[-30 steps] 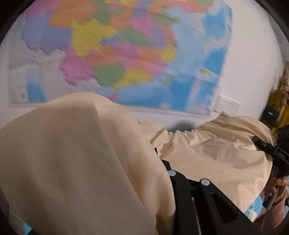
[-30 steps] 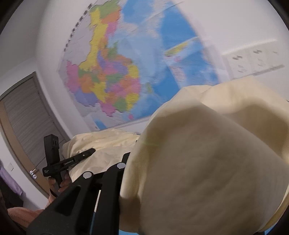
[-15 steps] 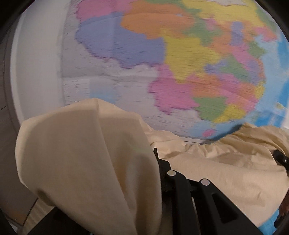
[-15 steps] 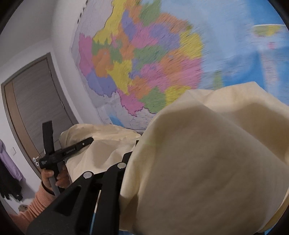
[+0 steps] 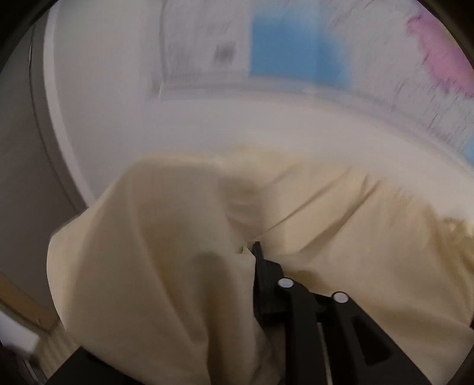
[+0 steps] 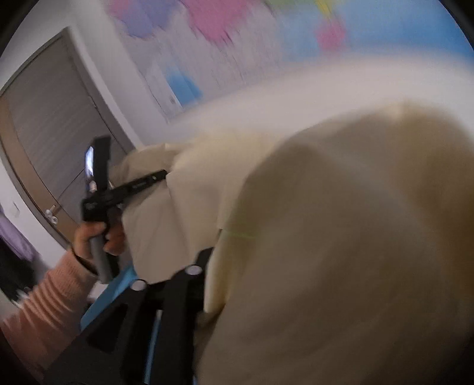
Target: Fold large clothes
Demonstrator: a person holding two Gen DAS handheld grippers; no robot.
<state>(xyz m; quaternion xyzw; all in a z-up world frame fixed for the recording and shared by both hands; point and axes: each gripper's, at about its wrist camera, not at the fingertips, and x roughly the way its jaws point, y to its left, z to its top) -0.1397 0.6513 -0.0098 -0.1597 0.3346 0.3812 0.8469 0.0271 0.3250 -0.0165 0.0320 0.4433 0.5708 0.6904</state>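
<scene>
Cream cloth (image 5: 326, 222) is held up in the air btwn both tools, bunched and draped, in front of the wall map (image 5: 296, 44). In the left wrist view its near fold is thrown over the left gripper (image 5: 251, 247): only one black finger tip is seen poking out at a crease, the other is buried under fabric. Jaws there have just been opening, w/ cloth lying btwn them; whether the pads press on it can't be told.

From the right wrist view the cloth (image 6: 340, 237) fills the whole right half. The right gripper (image 6: 207, 254) is swamped by it, tips hidden. Its jaws have just been opening too, fabric over and btwn them, grip not readable.

The cloth's far edge is seen running to the left gripper (image 6: 161, 174), gripped by a left hand (image 6: 91, 237) in a pink ribbed sleeve (image 6: 50, 296). Its lower edge is cut off by the frame in both views.

Open room: bare white wall (image 5: 103, 103) left of the map (image 6: 222, 23), a grey door (image 6: 50, 118) w/ handle (image 6: 51, 214) behind the hand. A strip of blue surface (image 6: 109, 293) is glimpsed below the cloth. Everything is heavily motion-blurred; map detail is unreadable.
</scene>
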